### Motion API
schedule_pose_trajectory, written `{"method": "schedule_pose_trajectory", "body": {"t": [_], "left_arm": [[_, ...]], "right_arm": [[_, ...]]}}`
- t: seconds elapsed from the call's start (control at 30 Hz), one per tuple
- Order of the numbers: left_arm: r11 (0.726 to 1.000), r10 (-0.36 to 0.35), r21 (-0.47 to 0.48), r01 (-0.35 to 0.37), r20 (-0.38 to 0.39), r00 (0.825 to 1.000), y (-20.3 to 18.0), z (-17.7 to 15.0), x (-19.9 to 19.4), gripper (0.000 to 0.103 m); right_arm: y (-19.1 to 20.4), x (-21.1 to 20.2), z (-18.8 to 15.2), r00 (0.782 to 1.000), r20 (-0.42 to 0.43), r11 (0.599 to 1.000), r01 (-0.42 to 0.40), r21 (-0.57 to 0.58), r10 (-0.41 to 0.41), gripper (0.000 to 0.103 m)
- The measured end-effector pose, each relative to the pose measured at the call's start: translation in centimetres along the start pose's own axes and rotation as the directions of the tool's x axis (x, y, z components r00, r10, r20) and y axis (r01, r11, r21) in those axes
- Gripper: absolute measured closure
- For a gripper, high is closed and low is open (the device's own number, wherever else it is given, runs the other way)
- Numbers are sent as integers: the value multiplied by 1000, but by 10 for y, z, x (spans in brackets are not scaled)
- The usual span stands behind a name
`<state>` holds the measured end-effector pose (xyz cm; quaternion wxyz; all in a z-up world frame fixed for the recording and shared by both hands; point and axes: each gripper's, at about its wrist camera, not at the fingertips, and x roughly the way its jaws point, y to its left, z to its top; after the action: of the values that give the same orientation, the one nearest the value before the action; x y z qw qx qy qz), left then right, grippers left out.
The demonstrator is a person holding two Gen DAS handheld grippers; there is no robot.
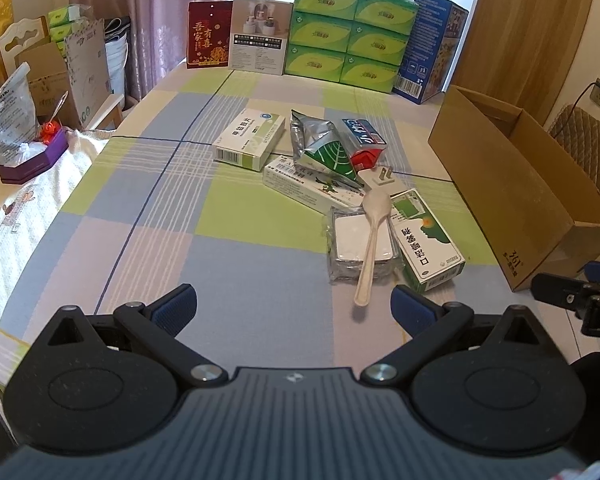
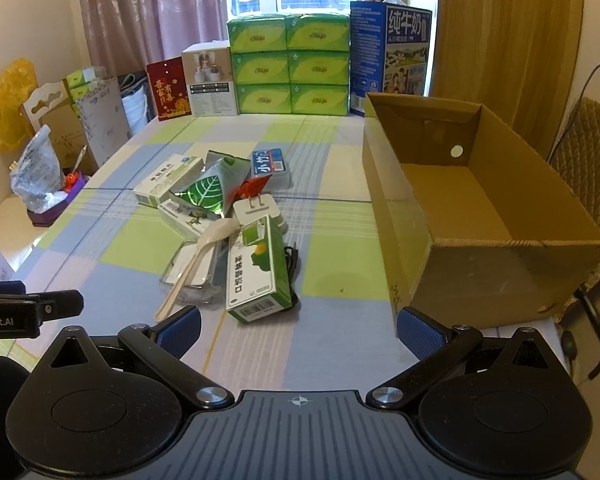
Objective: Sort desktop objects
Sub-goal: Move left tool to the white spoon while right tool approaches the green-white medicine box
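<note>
A pile of small items lies mid-table. It holds a green and white medicine box (image 1: pixel 428 236) (image 2: pixel 258 268), a pale plastic spoon (image 1: pixel 373 240) (image 2: pixel 198 256) resting on a clear wrapped white block (image 1: pixel 360 244), a white charger plug (image 1: pixel 382 180) (image 2: pixel 256 208), a foil pouch with a leaf print (image 1: pixel 320 146) (image 2: pixel 210 188), and other medicine boxes (image 1: pixel 250 138). An empty open cardboard box (image 2: pixel 476 216) (image 1: pixel 512 184) stands to the right. My left gripper (image 1: pixel 294 308) hangs open just short of the pile. My right gripper (image 2: pixel 298 330) is open, empty, between the pile and the cardboard box.
Green tissue packs (image 2: pixel 288 64), a blue milk carton box (image 2: pixel 388 52) and gift boxes line the table's far edge. A purple box with a plastic bag (image 1: pixel 24 136) sits off the left side. A padded chair (image 2: pixel 588 168) stands right of the cardboard box.
</note>
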<state>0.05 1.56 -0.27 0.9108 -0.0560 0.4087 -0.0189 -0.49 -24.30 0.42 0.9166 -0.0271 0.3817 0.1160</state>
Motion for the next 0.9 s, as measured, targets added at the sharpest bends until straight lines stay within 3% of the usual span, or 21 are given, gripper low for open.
{"method": "schedule_pose_trajectory", "body": {"t": [0.13, 0.4, 0.5, 0.8, 0.9], "left_arm": [[1000, 12, 6, -12, -3, 1000, 3, 1, -1, 1], [1000, -4, -9, 4, -34, 999, 15, 5, 2, 1], [999, -35, -12, 35, -36, 999, 17, 11, 4, 1], [984, -104, 141, 109, -44, 994, -9, 31, 34, 2], [975, -142, 164, 148, -45, 989, -13, 34, 50, 10]], "right_arm": [[0, -8, 2, 999, 17, 999, 33, -35, -33, 2], [9, -17, -2, 996, 88, 997, -4, -73, 11, 2], [12, -8, -5, 996, 80, 996, -36, -76, 42, 2], [7, 40, -2, 996, 61, 991, -65, -116, 72, 2], [4, 60, -2, 995, 49, 989, -80, -123, 86, 2]]}}
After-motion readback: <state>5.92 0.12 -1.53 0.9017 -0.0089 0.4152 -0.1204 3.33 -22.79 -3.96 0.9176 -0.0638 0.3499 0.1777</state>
